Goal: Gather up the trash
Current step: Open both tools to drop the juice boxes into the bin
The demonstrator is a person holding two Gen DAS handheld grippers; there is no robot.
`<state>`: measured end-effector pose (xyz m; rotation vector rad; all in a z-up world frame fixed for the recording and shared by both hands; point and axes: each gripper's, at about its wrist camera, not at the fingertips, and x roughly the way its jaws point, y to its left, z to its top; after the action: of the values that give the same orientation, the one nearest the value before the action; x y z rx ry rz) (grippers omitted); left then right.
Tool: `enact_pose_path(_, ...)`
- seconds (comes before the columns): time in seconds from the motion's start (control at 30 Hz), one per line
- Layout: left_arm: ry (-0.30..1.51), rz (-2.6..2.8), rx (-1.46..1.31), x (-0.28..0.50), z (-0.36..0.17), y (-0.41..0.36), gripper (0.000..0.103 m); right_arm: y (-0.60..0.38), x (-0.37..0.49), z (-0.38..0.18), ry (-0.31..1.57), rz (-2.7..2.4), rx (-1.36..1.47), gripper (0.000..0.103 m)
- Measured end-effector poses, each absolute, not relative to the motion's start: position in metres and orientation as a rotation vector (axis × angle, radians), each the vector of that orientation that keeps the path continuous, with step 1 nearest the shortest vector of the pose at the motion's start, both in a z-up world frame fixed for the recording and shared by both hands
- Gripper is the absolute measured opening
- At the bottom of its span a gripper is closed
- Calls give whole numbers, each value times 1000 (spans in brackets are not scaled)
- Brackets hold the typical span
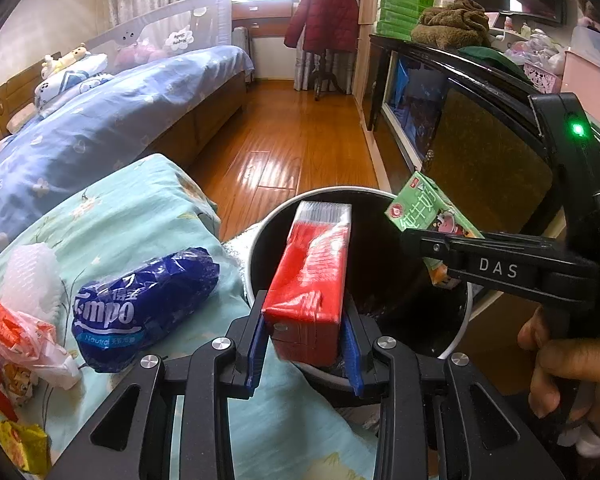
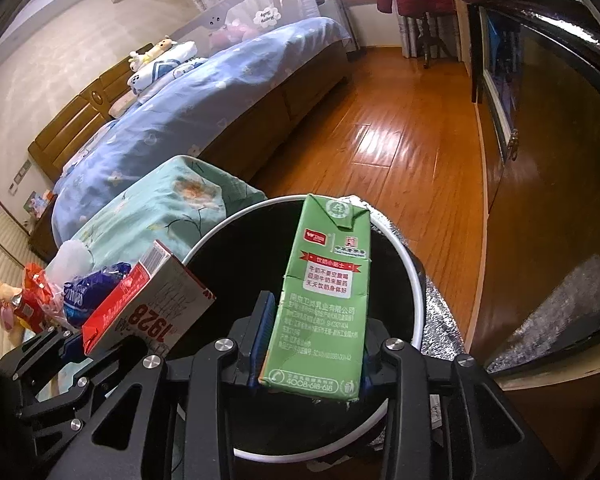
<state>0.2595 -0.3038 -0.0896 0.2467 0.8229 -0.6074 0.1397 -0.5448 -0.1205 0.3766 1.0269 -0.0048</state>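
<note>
Far left on my left wrist view: a heap of orange and yellow wrappers (image 1: 4, 344) and a white foam net (image 1: 30, 280) lie on the pale green floral cover (image 1: 140, 208). Just right of them, a blue tissue pack (image 1: 144, 308) lies on the same cover, apart from my fingers.

Centre: my left gripper (image 1: 306, 344) is pinching a red carton (image 1: 312, 280), blue pads pressed on both its sides. The carton's far end reaches over the near-left rim of the round black bin (image 1: 456, 340), which has a white rim.

Right: my right gripper (image 2: 312, 356) is pinching a green milk carton (image 2: 324, 296), upright between the pads and hanging over the bin's dark mouth (image 2: 244, 264). In the left view I see that same green carton above the bin's far-right rim, with a hand (image 1: 568, 364) around the gripper's handle.

Beyond the bin: glossy wood floor (image 1: 284, 136), a bed with a blue quilt (image 1: 100, 120) to the left, and a dark cabinet (image 1: 480, 152) to the right.
</note>
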Motion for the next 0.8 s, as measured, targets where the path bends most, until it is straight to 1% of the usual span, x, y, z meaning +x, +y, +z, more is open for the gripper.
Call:
enact_pose_path(0.03, 823, -608, 245, 258, -89, -304, 38, -546, 140, -120, 1028, -8, 380, 39)
enact_pose_path(0.07, 822, -608, 241, 257, -88, -303, 48, -547, 139, -120, 1027, -9, 387, 40)
enact_pose_path(0.13, 809, -592, 232, 253, -86, -299, 58, -548, 137, -118, 1022, -18, 396, 51)
enact_pose_path(0.27, 808, -582, 206, 244, -84, -287, 58, -547, 131, -110, 998, -14, 408, 64)
enact_pose_path(0.3, 809, -580, 197, 242, -84, -284, 59, -546, 130, -108, 990, -12, 405, 71)
enact_pose_path(0.37, 811, -570, 182, 236, -84, -275, 60, -540, 125, -101, 969, -3, 399, 76)
enact_pose_path(0.43, 812, -559, 163, 227, -83, -265, 62, -532, 119, -96, 952, 12, 396, 83)
enact_pose_path(0.63, 806, -513, 117, 198, -80, -234, 64, -500, 105, -84, 918, 65, 378, 91)
enact_pose_path(0.73, 789, -479, 104, 181, -79, -217, 66, -479, 96, -80, 898, 96, 362, 94)
enact_pose_path(0.8, 779, -456, 90, 172, -77, -204, 68, -470, 90, -77, 883, 110, 354, 95)
